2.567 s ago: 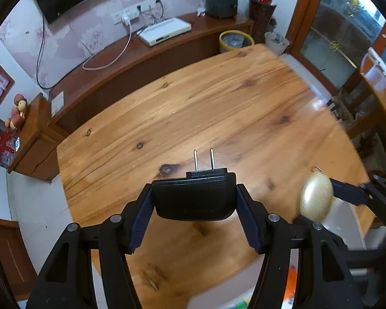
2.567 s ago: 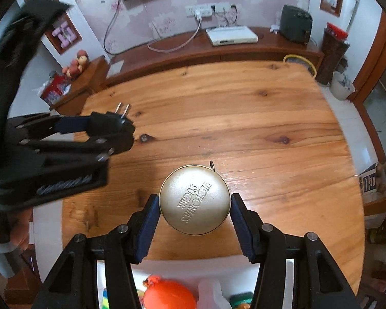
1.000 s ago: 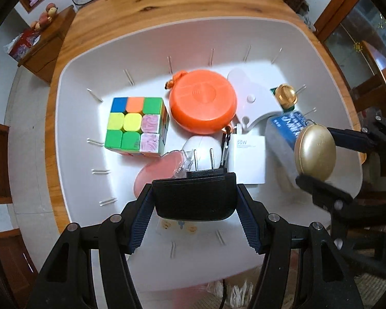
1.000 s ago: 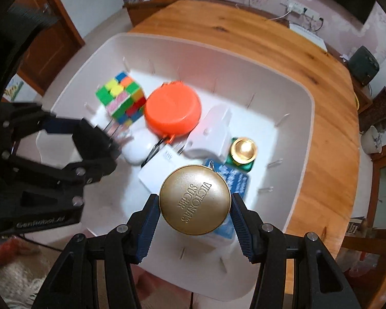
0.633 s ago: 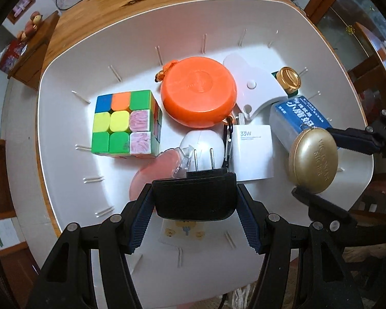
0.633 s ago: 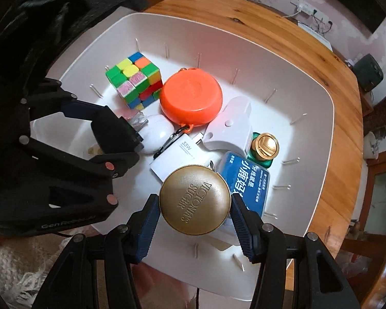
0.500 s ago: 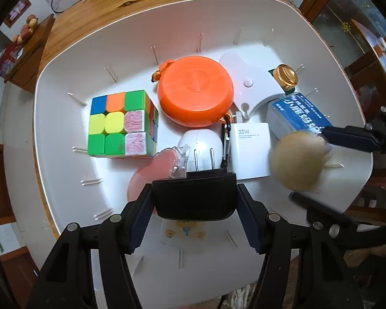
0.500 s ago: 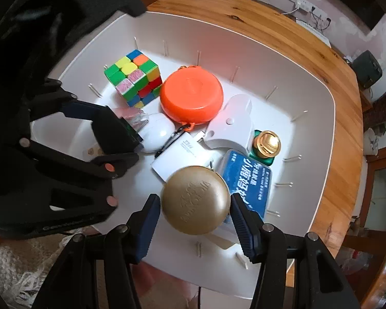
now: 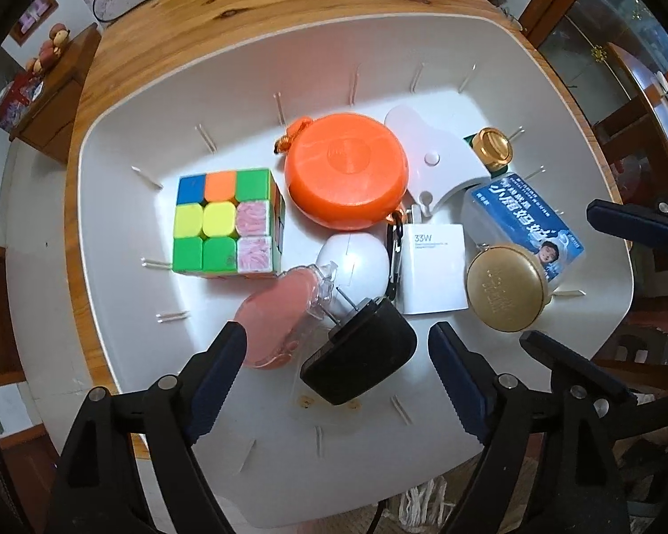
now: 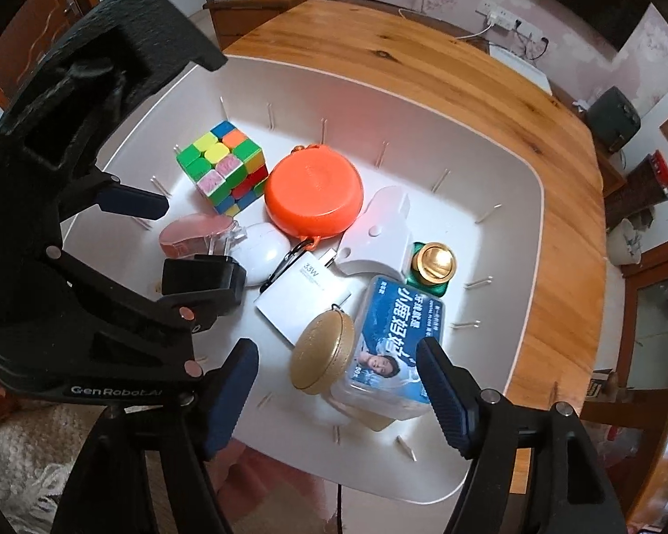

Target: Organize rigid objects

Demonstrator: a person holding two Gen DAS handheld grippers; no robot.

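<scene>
Partly hidden: black plug.

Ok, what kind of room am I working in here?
Most likely a home living or dining room: a wooden table holds the white bin of small household items, a wall power strip trails cables above a wooden sideboard, and a dark TV screen hangs on the floral wallpaper.

In the white plastic bin on the round wooden table we find the black plug adapter before the white egg-shaped case, and the round gold tin leaning on the clear blue-labelled box.
</scene>
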